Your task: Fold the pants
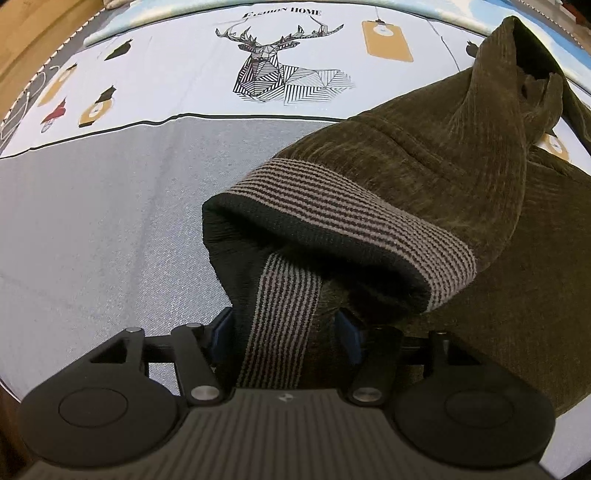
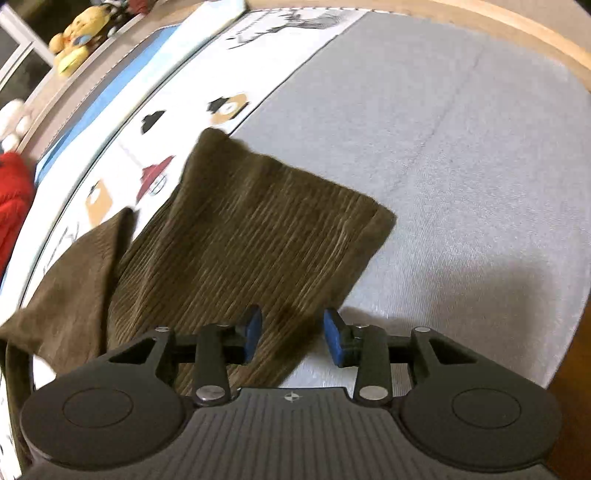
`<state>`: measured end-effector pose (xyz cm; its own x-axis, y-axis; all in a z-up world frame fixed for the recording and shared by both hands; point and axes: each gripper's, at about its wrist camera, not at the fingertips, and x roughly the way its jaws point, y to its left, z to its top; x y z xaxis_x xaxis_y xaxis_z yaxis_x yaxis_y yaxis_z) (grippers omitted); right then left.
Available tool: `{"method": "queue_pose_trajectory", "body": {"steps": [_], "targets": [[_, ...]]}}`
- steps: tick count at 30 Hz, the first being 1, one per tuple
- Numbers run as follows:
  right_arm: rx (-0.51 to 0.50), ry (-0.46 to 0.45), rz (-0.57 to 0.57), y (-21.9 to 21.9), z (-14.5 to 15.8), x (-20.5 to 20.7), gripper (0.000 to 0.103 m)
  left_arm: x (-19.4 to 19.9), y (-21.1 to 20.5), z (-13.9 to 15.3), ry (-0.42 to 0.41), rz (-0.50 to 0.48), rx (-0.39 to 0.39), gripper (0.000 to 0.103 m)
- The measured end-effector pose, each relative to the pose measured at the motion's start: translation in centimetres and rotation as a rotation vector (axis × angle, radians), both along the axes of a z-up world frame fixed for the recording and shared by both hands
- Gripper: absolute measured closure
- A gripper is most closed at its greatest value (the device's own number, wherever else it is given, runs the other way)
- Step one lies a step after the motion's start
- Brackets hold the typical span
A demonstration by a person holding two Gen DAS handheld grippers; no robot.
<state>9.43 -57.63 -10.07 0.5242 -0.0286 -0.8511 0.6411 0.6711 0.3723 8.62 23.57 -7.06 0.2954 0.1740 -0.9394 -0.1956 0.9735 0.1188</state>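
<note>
Pants (image 1: 424, 177) are being held at the striped waistband (image 1: 280, 325) by left tongs (image 1: 284, 328), clamped narrow. Right tongs (image 2: 291, 338) are being hovered wide over leg hem (image 2: 280, 236) ahead on the bed (image 2: 461, 166). Corduroy likely soft, floppy, grippy; hem corner should be pinched.

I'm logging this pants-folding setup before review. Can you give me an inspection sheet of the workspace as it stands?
Surface: bedsheet, grey area plus white printed band with a deer drawing.
Job's things: olive corduroy pants; striped waistband lifted and bunched; a pant leg lies flat.
Clutter: nothing seen on the sheet.
Grippers: left gripper shut on the waistband; right gripper open above the leg's edge, blue fingers apart.
Cables: nothing seen.
Surroundings: yellow plush toy on a ledge, red fabric at the left, wooden bed frame.
</note>
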Motion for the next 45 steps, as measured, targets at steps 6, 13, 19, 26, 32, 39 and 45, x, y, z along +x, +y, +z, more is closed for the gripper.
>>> {"method": "queue_pose_trajectory", "body": {"steps": [6, 13, 19, 26, 32, 39, 45], "targets": [[-0.057, 0.043, -0.035, -0.2, -0.8, 1.7, 0.065, -0.3, 0.0, 0.0, -0.014, -0.01, 0.0, 0.044], [-0.123, 0.059, -0.075, -0.2, -0.3, 0.1, 0.096, -0.6, -0.2, 0.4, -0.04, -0.02, 0.016, 0.067], [-0.164, 0.047, -0.147, -0.7, 1.7, -2.5, 0.098, -2.0, -0.7, 1.7, -0.081, -0.094, -0.006, 0.072], [-0.252, 0.205, -0.216, -0.3, 2.1, -4.2, 0.098, -4.1, -0.2, 1.8, -0.059, -0.155, -0.074, 0.073], [-0.265, 0.18, -0.098, 1.3, 2.5, -2.7, 0.093, -4.1, -0.2, 1.7, -0.023, -0.156, -0.059, 0.063], [-0.445, 0.108, -0.095, 2.7, 5.3, -2.3, 0.072, -4.1, -0.2, 3.8, -0.107, -0.087, -0.003, 0.051], [-0.47, -0.02, -0.047, 3.8, 7.1, -1.4, 0.072, -3.1, -0.1, 5.6, -0.172, -0.01, 0.05, 0.048]]}}
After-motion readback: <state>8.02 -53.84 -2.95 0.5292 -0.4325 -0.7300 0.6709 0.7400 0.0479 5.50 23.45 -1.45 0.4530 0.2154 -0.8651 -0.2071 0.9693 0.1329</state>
